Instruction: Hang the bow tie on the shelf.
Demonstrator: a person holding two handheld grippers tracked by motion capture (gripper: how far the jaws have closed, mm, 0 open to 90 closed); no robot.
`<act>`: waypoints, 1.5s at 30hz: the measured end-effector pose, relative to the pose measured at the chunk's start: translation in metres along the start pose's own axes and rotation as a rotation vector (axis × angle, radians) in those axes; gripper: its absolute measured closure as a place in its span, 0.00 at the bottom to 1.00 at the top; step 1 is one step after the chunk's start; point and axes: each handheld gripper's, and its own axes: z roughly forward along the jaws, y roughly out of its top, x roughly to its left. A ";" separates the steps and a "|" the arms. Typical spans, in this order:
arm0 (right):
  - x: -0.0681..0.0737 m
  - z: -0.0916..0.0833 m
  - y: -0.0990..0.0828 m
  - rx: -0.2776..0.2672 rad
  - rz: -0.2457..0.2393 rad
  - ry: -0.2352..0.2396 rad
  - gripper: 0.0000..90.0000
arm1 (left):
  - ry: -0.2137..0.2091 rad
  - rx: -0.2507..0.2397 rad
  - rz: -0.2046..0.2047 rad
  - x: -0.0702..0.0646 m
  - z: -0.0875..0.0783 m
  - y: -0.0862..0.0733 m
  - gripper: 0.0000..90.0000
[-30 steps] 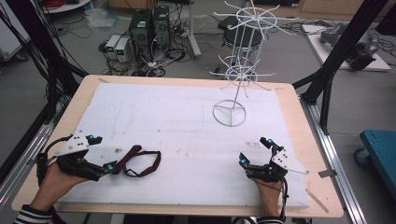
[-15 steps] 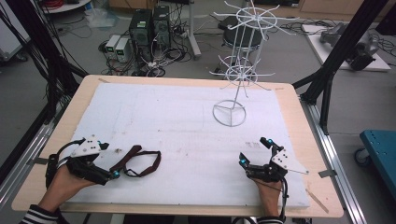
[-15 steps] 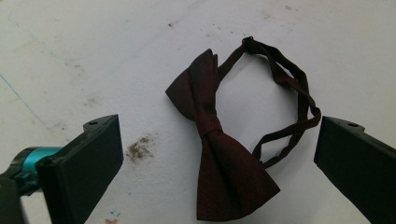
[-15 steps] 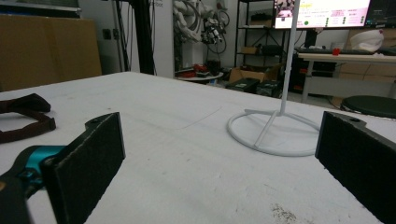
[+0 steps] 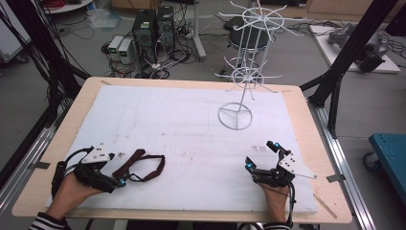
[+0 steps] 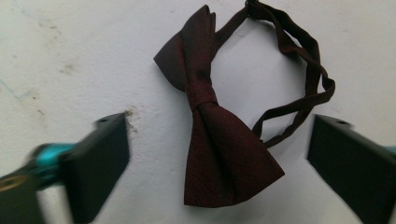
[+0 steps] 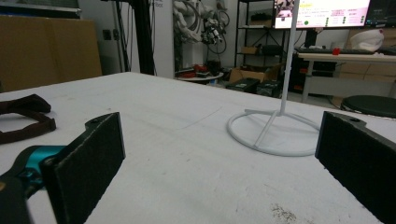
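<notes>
Left gripper view: bow tie [image 6: 219,135] lies flat on desk [image 5: 191,129] btwn left gripper [image 6: 215,158] fingers, just been closing, no contact yet. We judge pickup not done; wire stand [image 5: 239,96] bare.

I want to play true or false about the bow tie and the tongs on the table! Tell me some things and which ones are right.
1. The dark red bow tie lies flat on the white mat. True.
2. The left tongs have the bow tie squeezed tight. False: their jaws have just been closing, but they stand apart on either side of the bow tie and do not touch it.
3. The bow tie hangs on the white wire rack. False: the rack's hooks are bare.
4. The right tongs are open with nothing between them. True.
5. The strap makes a loop beside the bow. True.
</notes>
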 end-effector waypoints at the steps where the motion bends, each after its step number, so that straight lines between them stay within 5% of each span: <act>1: 0.000 0.000 0.000 0.001 0.001 0.000 0.01 | -0.003 0.004 -0.003 0.000 0.001 0.000 0.20; 12: -0.001 0.000 0.000 -0.005 0.000 -0.001 0.01 | 0.018 0.058 -0.027 0.000 0.006 -0.001 0.27; 25: -0.001 0.000 0.000 -0.006 0.004 0.000 0.01 | -0.007 0.092 -0.065 0.000 0.007 0.000 0.59; 31: -0.001 0.000 0.000 -0.006 0.004 0.001 0.01 | 0.014 0.099 -0.079 0.000 0.006 0.000 0.85; 45: -0.001 0.000 0.000 -0.003 0.007 -0.001 0.01 | 0.029 0.022 -0.043 0.001 0.002 0.000 0.86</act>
